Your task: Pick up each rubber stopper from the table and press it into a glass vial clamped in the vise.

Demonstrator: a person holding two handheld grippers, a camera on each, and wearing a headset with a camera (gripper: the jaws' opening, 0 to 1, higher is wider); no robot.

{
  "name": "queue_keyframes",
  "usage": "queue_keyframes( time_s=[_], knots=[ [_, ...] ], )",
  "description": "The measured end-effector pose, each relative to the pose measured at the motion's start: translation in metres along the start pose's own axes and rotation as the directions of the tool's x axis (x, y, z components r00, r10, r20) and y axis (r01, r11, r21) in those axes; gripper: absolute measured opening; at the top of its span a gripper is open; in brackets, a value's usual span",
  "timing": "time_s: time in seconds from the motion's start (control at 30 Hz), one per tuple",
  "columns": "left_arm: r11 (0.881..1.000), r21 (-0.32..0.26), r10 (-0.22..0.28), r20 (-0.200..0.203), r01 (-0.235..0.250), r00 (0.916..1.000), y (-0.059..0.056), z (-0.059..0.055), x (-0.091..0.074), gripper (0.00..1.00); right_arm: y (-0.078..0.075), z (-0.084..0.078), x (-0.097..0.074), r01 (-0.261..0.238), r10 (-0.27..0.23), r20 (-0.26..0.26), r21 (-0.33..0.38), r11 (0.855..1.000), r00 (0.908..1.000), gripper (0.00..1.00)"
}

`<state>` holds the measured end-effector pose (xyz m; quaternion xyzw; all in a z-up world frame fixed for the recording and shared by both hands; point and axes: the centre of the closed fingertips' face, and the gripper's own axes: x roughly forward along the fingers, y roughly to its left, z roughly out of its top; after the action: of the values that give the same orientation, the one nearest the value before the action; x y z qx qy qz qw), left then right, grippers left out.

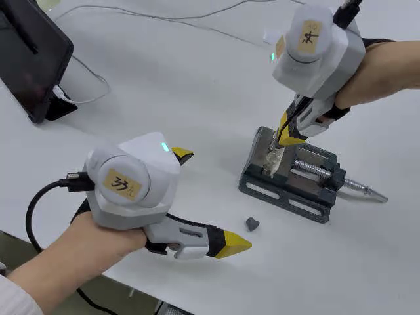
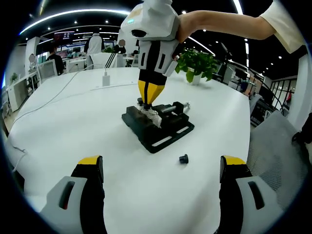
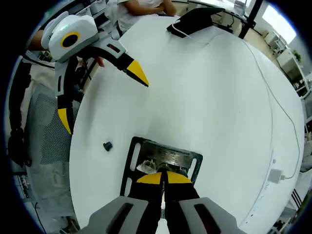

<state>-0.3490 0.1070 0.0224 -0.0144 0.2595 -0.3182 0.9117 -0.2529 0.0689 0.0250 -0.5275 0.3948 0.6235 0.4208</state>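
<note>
Stopper (image 1: 252, 224) lies loose beside your vise (image 1: 289, 187); left gripper (image 1: 211, 199) spread wide, right gripper (image 1: 289, 139), jaws pressed together, covers the vial (image 1: 273, 159).

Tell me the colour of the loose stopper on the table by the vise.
The stopper is dark grey; the head view shows it best.

You are working in an open-plan office. Your white round table (image 2: 58, 126) stands in a wide room under long ceiling strip lights (image 2: 73, 13) and small spotlights. Behind it run desks with computer monitors (image 2: 48, 68), where seated people (image 2: 93, 45) work. A leafy green potted plant (image 2: 197, 62) sits by the table's far edge, and a grey mesh office chair (image 2: 275, 146) stands beside the table.
</note>
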Motion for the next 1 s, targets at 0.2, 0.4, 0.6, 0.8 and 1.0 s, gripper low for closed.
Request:
queue_keyframes(
  time_s=[0.2,0.4,0.6,0.8,1.0],
  knots=[
    [1.0,0.008,0.005,0.002,-0.005,1.0,0.001,0.004,-0.001,0.99,-0.001,0.0,0.001,0.019,-0.018,-0.035,0.023,1.0,0.9992,0.0],
    [1.0,0.019,0.013,0.008,-0.013,0.9999,-0.001,0.01,-0.005,0.99,0.0,-0.001,0.0,0.042,-0.041,-0.032,0.039,0.998,0.9986,0.0],
    [0.999,0.034,0.017,0.01,-0.018,0.9998,-0.005,0.014,-0.01,0.99,-0.002,-0.003,-0.001,0.06,-0.062,0.034,0.051,0.997,0.9975,0.0],
    [0.999,0.047,0.026,0.021,-0.027,0.9995,-0.011,0.021,-0.015,0.99,-0.004,-0.002,0.0,0.09,-0.094,0.053,0.077,0.993,0.9941,0.0],
    [0.998,0.053,0.038,0.036,-0.04,0.9986,-0.014,0.025,-0.019,0.99,-0.003,-0.003,-0.002,0.105,-0.122,0.134,0.131,0.986,0.9834,0.0]
  ],
)
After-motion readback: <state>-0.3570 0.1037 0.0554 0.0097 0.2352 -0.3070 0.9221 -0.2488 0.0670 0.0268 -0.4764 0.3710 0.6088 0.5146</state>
